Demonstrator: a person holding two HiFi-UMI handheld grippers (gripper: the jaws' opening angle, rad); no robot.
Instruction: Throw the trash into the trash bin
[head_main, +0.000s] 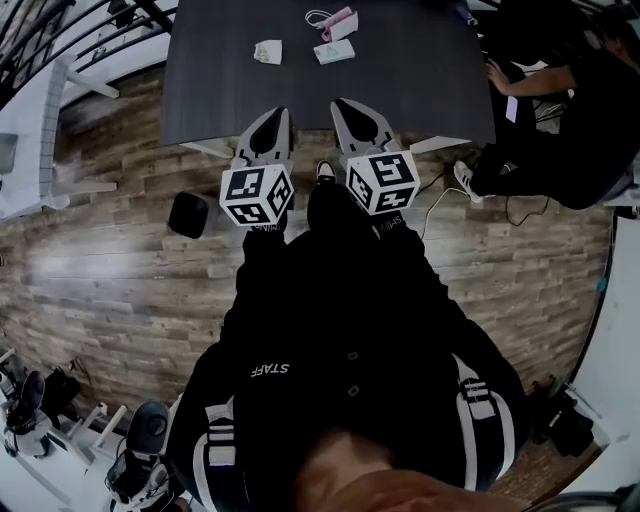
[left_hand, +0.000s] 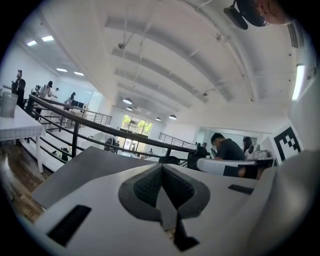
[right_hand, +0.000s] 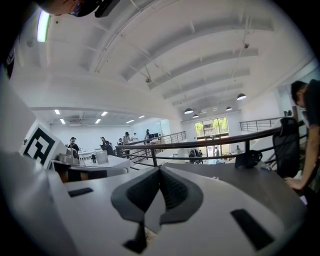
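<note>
We've got both grippers clenched on nothing: left gripper (head_main: 275, 118) and right gripper (head_main: 350, 108) sit at the near edge of the worktop (head_main: 410, 85). The trash lies well apart from them, towards the far edge: a crumpled paper (head_main: 267, 51), a white packet (head_main: 333, 51) and a pink-and-white piece (head_main: 337, 22). Here's the danger: closed jaws could shove those light scraps off the far edge. Is that black box (head_main: 188, 214) on the floor the bin? We can't tell, and the pink piece is too small to identify.

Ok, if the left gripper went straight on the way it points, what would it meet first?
Likely the dark table: the left gripper, fingers shut, points in over its near edge. The crumpled white paper lies roughly in line beyond; height is hard to judge.
</note>
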